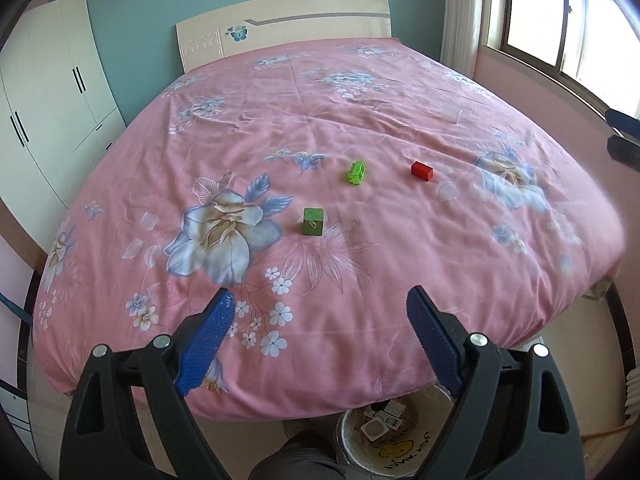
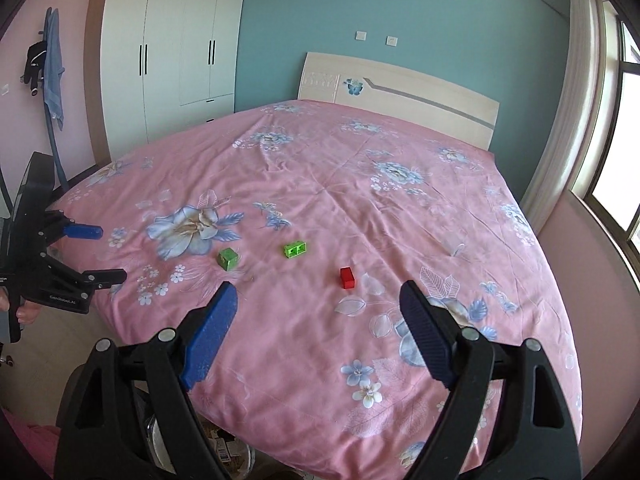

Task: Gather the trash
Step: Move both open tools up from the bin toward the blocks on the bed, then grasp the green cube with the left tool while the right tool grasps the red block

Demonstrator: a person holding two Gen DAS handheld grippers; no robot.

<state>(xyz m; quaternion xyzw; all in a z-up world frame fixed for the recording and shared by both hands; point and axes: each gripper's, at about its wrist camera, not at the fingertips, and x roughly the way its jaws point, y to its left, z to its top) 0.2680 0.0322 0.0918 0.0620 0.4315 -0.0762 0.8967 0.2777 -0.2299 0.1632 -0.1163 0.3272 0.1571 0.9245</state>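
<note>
The left gripper [image 1: 320,300] stands wide open with nothing between its blue pads, held over the near edge of the bed [image 1: 400,280]. Directly beneath it, on the floor against the bed's edge, sits a waste bin [image 1: 394,440] with a clear liner; inside lie several small white packets and bits of wrapper, and a yellow cartoon figure with dark handwriting, too small to read, shows on its wall.

The right gripper [image 2: 318,294] is also empty, its jaws opening. To its left, the other gripper's body carries the marking "GenRobot.AI" [image 2: 64,301].

Ahead of both grippers, on the pink floral cover, lie a green cube [image 1: 313,221], a light green brick [image 1: 357,172] and a red block [image 1: 422,170], well apart.
</note>
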